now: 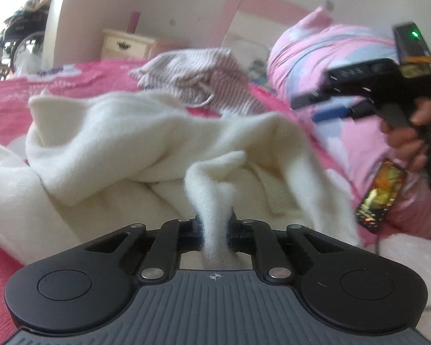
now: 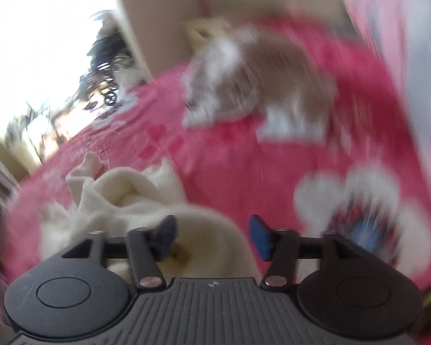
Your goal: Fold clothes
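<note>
The left gripper [image 1: 215, 230] is clamped tight on a pinched fold of the cream-white fleecy garment [image 1: 106, 143], which lies crumpled on the bed's bright pink patterned cover [image 1: 8, 106] (the fabric rises in a narrow ridge between the pads). Behind the garment lies a pink-and-white striped knit garment [image 1: 198, 77], apart from it. To the right, a person's hand [image 1: 408, 141] holds the right gripper [image 2: 212, 237] above the cover; its blue-padded jaws stand wide apart with nothing pressed between them, cream fabric lying below. That view is heavily blurred. A lit phone [image 1: 380, 192] lies on the cover at right.
</note>
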Demonstrator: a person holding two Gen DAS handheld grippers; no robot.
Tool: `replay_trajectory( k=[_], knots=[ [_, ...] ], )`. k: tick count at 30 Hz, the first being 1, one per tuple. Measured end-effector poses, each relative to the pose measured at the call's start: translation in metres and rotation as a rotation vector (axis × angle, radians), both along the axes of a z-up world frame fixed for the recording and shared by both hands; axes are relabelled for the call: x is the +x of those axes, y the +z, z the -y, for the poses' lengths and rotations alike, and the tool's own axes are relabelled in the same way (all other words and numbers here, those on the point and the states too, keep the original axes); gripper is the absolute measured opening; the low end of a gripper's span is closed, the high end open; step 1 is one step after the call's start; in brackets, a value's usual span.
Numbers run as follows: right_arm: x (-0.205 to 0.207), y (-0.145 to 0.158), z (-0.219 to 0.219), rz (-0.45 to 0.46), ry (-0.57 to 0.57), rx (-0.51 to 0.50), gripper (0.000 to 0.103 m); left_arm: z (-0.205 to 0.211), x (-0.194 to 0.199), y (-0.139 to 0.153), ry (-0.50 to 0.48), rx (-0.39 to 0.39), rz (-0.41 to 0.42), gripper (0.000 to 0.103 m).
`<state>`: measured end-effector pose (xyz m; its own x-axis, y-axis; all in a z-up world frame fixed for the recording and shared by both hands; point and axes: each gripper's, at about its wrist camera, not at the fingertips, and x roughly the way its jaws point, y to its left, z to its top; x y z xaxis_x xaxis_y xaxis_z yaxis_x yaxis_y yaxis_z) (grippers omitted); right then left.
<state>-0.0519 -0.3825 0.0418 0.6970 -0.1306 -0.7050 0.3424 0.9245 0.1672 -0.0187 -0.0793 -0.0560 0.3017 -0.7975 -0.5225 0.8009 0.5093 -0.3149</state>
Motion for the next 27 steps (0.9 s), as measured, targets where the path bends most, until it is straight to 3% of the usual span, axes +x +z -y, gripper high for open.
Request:
replay_trajectory(
  k=[1, 4, 10, 11, 13, 15, 16, 19, 22, 27],
  knots=[
    [0.003, 0.005, -0.011, 0.007, 0.055, -0.054, 0.078, -0.005, -0.003, 0.003, -0.012, -0.008, 0.0, 0.009],
    [0.028, 0.001, -0.046, -0.033, 0.236, -0.172, 0.079, -0.027, -0.013, 0.01, -0.046, -0.019, -0.002, 0.009],
    [0.088, -0.045, -0.103, -0.153, 0.494, -0.274, 0.079, -0.059, -0.033, 0.009, -0.094, 0.015, -0.062, 0.009],
    [0.095, -0.053, -0.11, -0.173, 0.513, -0.285, 0.076, -0.062, -0.038, 0.007, -0.108, 0.031, -0.065, 0.009],
    [0.113, -0.073, -0.118, -0.225, 0.514, -0.324, 0.047, -0.064, -0.045, 0.001, -0.137, 0.059, -0.076, 0.009],
    [0.123, -0.08, -0.109, -0.234, 0.464, -0.28, 0.026, -0.067, -0.049, -0.007, -0.158, 0.074, -0.108, 0.009],
    [0.122, -0.076, -0.099, -0.204, 0.418, -0.219, 0.02, -0.067, -0.05, -0.01, -0.163, 0.077, -0.126, 0.009],
    [0.107, -0.052, -0.06, -0.07, 0.269, -0.05, 0.015, -0.068, -0.05, -0.021, -0.178, 0.077, -0.183, 0.009],
    [0.083, -0.034, -0.017, 0.029, 0.109, 0.082, 0.014, -0.066, -0.054, -0.023, -0.195, 0.085, -0.186, 0.009],
    [0.053, -0.057, 0.067, 0.03, -0.254, 0.346, 0.014, -0.064, -0.057, -0.025, -0.215, 0.106, -0.174, 0.009]
  ],
)
